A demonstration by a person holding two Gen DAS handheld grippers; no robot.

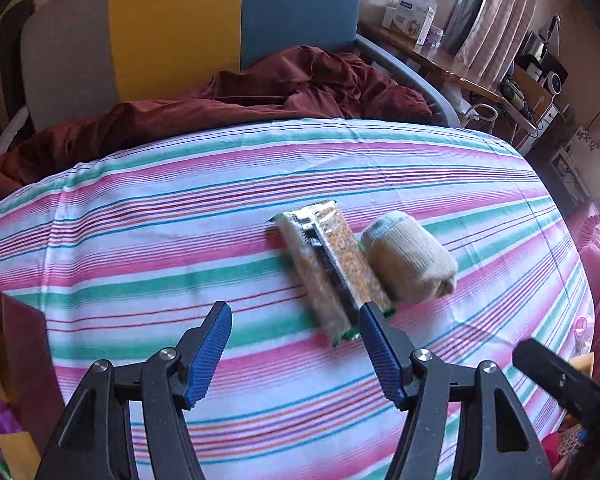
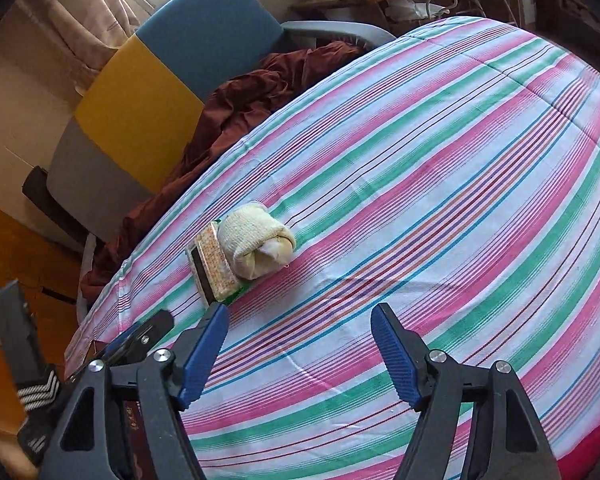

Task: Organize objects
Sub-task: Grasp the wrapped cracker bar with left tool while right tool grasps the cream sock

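A flat snack packet (image 1: 328, 268) with orange-speckled wrapping lies on the striped bedspread (image 1: 180, 240). A rolled cream sock (image 1: 412, 256) lies against its right side. My left gripper (image 1: 296, 316) is open and empty just in front of the packet, its right fingertip at the packet's near end. In the right wrist view the packet (image 2: 214, 264) and the sock (image 2: 258, 246) lie ahead to the left. My right gripper (image 2: 300, 316) is open and empty, nearer than both objects. The left gripper's tip (image 2: 140, 340) shows at the lower left.
A dark red blanket (image 1: 260, 92) is bunched at the bed's far side against a grey, yellow and blue headboard (image 1: 172, 32). A brown cardboard box (image 1: 16, 352) stands at the left edge. A desk with boxes (image 1: 416, 16) stands beyond the bed.
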